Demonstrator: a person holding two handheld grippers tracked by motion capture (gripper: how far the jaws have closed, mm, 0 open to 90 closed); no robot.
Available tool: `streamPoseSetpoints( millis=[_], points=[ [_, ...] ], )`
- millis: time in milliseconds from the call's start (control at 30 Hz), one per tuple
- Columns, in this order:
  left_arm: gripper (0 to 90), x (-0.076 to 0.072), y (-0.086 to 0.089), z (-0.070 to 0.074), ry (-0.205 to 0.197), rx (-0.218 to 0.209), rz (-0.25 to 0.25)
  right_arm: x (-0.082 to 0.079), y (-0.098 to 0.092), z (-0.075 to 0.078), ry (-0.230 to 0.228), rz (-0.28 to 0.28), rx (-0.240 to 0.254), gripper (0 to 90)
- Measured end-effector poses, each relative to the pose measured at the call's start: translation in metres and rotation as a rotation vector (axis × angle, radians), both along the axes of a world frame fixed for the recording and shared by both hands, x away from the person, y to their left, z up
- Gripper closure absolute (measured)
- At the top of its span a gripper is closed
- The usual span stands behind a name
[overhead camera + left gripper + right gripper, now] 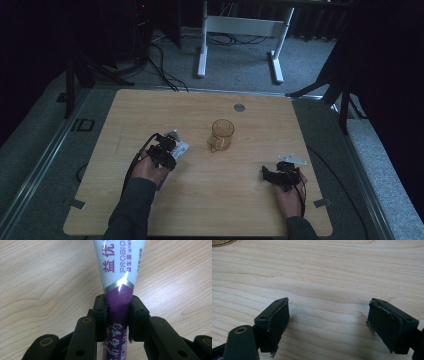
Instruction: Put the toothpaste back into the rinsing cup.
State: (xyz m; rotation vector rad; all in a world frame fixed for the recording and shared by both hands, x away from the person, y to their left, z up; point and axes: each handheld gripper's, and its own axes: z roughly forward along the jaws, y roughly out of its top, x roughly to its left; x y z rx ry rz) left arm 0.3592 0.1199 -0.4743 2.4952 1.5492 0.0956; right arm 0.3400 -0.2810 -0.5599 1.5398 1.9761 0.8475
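Dim room noted: grey carpet, black drapes, and a white desk frame beyond the far edge of the light wood surface. A small round grommet is set near that far edge.

Left tool: jaws are clamped on a toothpaste tube, white with a purple end and printed "PROBIO". In the left gripper view the grip is seen on the purple section, one pad on each flat side, and the white body runs straight out ahead of the jaws. The tube's long axis is therefore in line with the tool. In the high view the tube is seen left of centre on the surface, pointing toward the far right. Whether it rests on the wood or is held just clear cannot be told.

An amber transparent cup with a handle stands upright at about the centre of the surface, mouth up, near the free end of the tube but apart from it.

Right tool: jaws are spread wide and hold nothing; in the right gripper view bare wood is seen between the pads. It is placed toward the near right corner, well apart from the cup.

Judgement: the tube is probably meant for the cup. The cup lies ahead and to the right of the tube's free end, so the left hand is the nearer one. The tube would need to be raised and tipped so that its axis passes over the rim.
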Motion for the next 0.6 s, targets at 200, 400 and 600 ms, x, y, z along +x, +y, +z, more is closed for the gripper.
streamPoseSetpoints(
  millis=[200,400,600],
  points=[
    [71.6,0.000,0.001,0.004,-0.024,-0.023,0.013,0.000,0.000,0.000,0.000,-0.001,0.000,17.6],
    [71.7,0.000,0.002,0.009,-0.057,-0.045,0.026,0.000,0.000,0.000,0.000,-0.001,0.000,17.6],
    [71.8,-0.001,0.002,0.015,-0.102,-0.062,0.029,0.000,0.000,0.000,0.000,-0.001,0.000,17.5]
  ],
)
